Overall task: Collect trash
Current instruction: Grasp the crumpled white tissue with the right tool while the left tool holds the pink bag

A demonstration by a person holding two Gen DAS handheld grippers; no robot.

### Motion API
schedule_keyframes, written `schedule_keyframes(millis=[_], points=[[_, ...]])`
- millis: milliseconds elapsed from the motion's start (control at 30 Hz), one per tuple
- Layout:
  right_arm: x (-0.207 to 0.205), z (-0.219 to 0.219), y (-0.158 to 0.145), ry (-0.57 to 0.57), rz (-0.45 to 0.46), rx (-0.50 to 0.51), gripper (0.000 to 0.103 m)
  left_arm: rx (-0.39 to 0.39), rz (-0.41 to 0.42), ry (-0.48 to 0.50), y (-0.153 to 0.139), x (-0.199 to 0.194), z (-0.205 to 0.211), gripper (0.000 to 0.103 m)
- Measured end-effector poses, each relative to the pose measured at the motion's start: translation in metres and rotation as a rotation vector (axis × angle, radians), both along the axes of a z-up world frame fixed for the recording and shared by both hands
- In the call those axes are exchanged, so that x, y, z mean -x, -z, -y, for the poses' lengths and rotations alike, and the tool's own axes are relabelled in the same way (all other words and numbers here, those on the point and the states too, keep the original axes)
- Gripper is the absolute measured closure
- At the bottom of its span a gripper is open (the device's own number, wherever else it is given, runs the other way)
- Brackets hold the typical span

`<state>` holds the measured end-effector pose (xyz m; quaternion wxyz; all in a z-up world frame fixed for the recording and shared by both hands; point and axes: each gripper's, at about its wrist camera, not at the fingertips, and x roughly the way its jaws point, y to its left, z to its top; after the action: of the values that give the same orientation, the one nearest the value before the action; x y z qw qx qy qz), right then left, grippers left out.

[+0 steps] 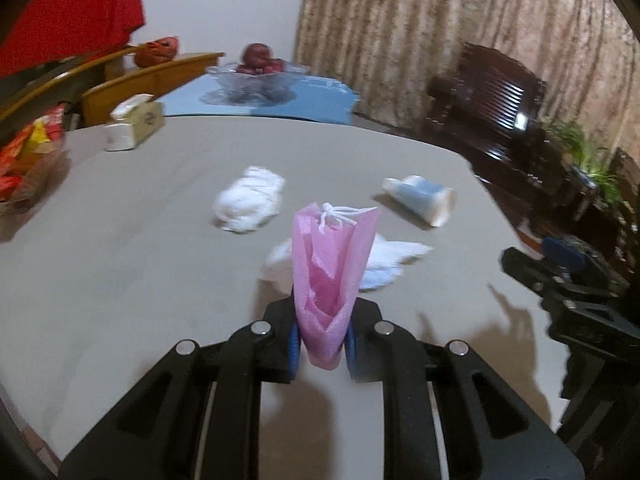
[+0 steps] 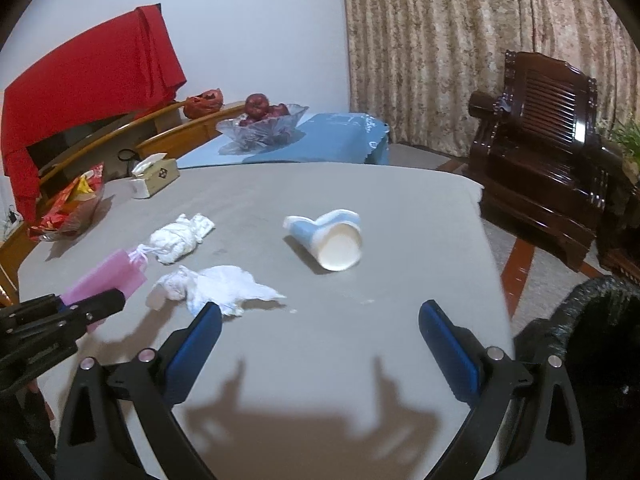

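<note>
On the far left, the left gripper [image 1: 322,344] is clamped on a pink bag [image 1: 330,276], its blue pads pinching the bag's lower end so that the bag's long axis runs straight out ahead of the jaws, its white drawstring knot at the far tip. The bag appears lifted clear of the counter [image 2: 400,208].

Next along lies a crumpled white wad [image 2: 180,238], and nearer the camera a flattened white tissue [image 2: 216,286], just ahead of the right gripper's left finger.

Further right a blue-and-white paper cup [image 2: 324,236] lies on its side, open mouth facing the right gripper [image 2: 320,332], long axis running away and to the left. That gripper's jaws stand wide apart and empty, hovering over the counter.

At the far right edge sits a black-lined bin [image 2: 592,308], close beside the right gripper and well apart from the left. The held bag probably has to cross in front of the right gripper to reach it.
</note>
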<state>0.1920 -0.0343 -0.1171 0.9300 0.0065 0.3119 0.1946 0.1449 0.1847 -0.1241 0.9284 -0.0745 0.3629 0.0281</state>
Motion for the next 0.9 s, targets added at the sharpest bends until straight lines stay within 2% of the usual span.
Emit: schedule_keyframes(millis=[400,767,833,900], points=[[-0.017,-0.072,0.010,-0.081,-0.025,-0.006,0.006,-0.041,-0.030,-0.112,0.011,-0.006,-0.057,0.087],[-0.042,-0.126,0.033,-0.112,-0.092,0.072,0.006,-0.038,-0.055,-0.149,0.024,-0.008,-0.082,0.087],[-0.045,-0.131,0.040,-0.119,-0.123,0.088,0.008,-0.035,-0.060,-0.154,0.026,-0.008,-0.084,0.087],[-0.048,-0.134,0.047,-0.130,-0.149,0.101,0.013,-0.033,-0.064,-0.155,0.028,-0.008,-0.084,0.087]])
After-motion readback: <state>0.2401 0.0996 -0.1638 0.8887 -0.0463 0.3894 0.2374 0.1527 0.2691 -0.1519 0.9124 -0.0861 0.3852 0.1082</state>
